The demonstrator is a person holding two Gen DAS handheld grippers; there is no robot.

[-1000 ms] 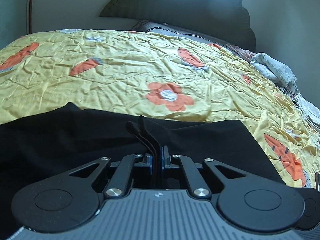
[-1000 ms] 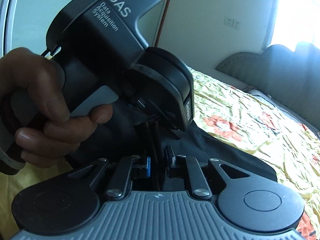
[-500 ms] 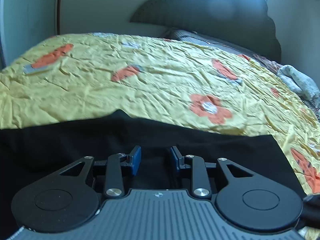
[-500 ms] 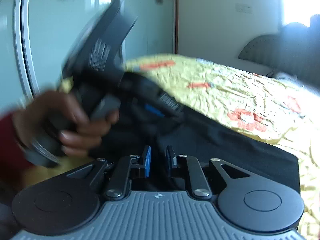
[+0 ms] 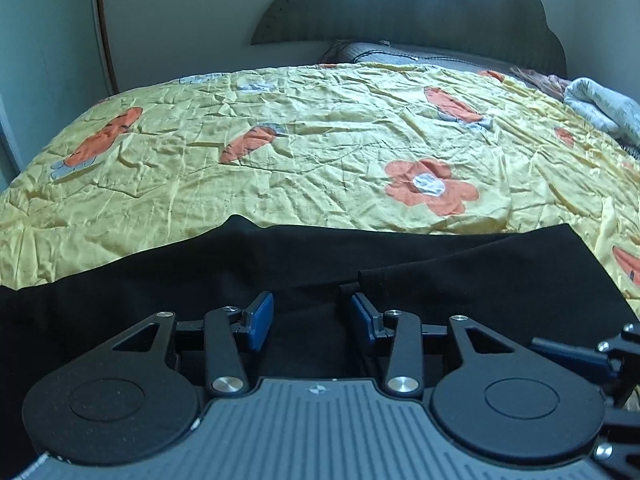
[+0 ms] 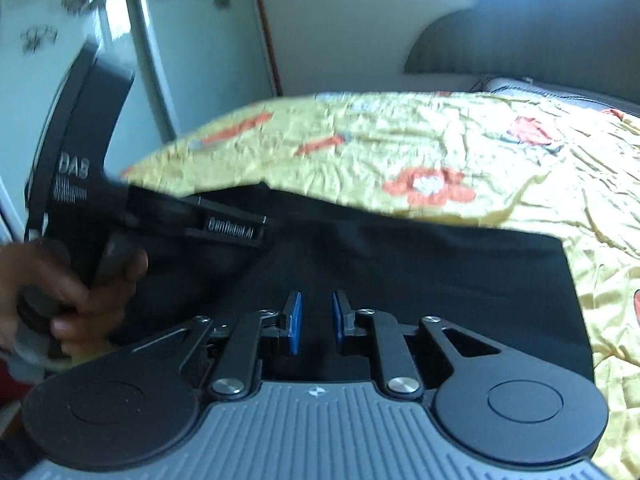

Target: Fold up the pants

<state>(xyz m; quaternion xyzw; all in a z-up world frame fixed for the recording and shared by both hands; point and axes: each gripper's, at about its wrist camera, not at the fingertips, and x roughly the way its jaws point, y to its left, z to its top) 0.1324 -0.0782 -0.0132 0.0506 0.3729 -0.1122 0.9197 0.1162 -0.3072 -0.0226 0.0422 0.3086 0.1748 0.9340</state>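
Now the left gripper (image 5: 306, 320) has its blue-padded fingers (image 5: 260, 320) spreading apart, nothing pinched between them, only the black cloth of the pants (image 5: 440, 272) lying flat beneath. The right gripper (image 6: 316, 320) shows its fingers (image 6: 294, 320) narrow with a visible gap, gripping nothing either, hovering over the same dark fabric. The pants lie along the near edge of the bed, a broad black band with a loose overlapping flap just beyond the left fingers and a fairly square corner on the right. Judging by this, a fold has been laid down and let go; doing the step well would mean lifting both grippers clear without dragging the top layer, then picking matching edges for the next fold so the layers stay aligned. The pants look matte, soft and limp, creasing easily. Under them the bedspread (image 5: 320, 140) is glossy yellow, heavily wrinkled, printed with orange carrots and flowers. A dark scalloped headboard (image 5: 400, 12) stands behind, seemingly padded.
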